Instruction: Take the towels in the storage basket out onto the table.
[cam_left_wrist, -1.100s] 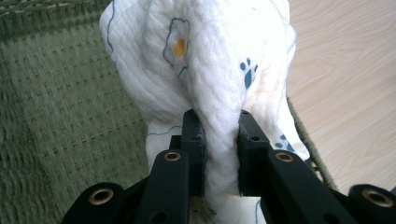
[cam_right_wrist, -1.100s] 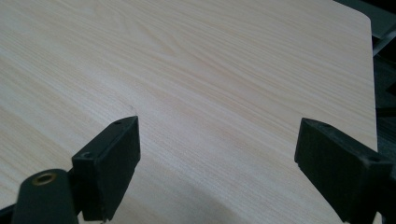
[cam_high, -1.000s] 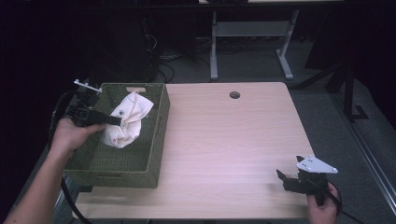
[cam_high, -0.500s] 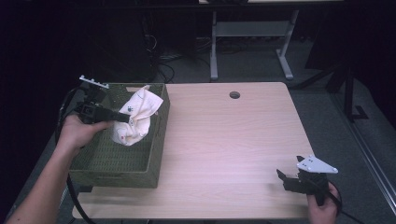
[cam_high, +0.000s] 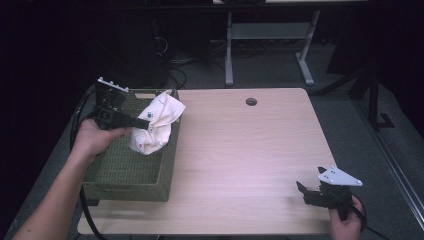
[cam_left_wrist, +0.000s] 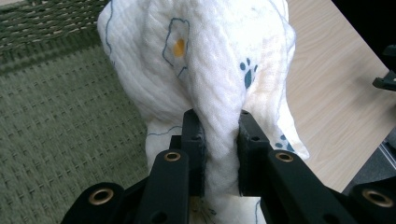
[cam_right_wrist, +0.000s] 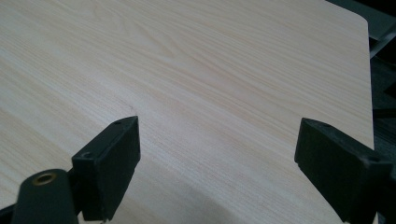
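Close to me, my right gripper (cam_high: 311, 192) rests near the front right corner of the counter (cam_high: 250, 165), and its jaws stand wide with only bare wood between them. It holds nothing, and I think it should just wait there, out of the way. Farther off on the left sits the green woven basket (cam_high: 125, 175), at the left edge of the counter. Above it, my left gripper (cam_left_wrist: 219, 140) pinches a white cloth (cam_left_wrist: 205, 60) with little blue paw prints and a yellow spot on it. The jaws squeeze a bunched fold of the cloth tight between them. The cloth hangs over the far right part of the basket, and one corner lies over the rim toward the bare wood. I judge that I am lifting the cloth out, so I want to keep the squeeze firm, go up until the low end clears the rim, then move across slowly so nothing snags. The cloth's long way runs up and down, with the loose end pointing down into the basket.
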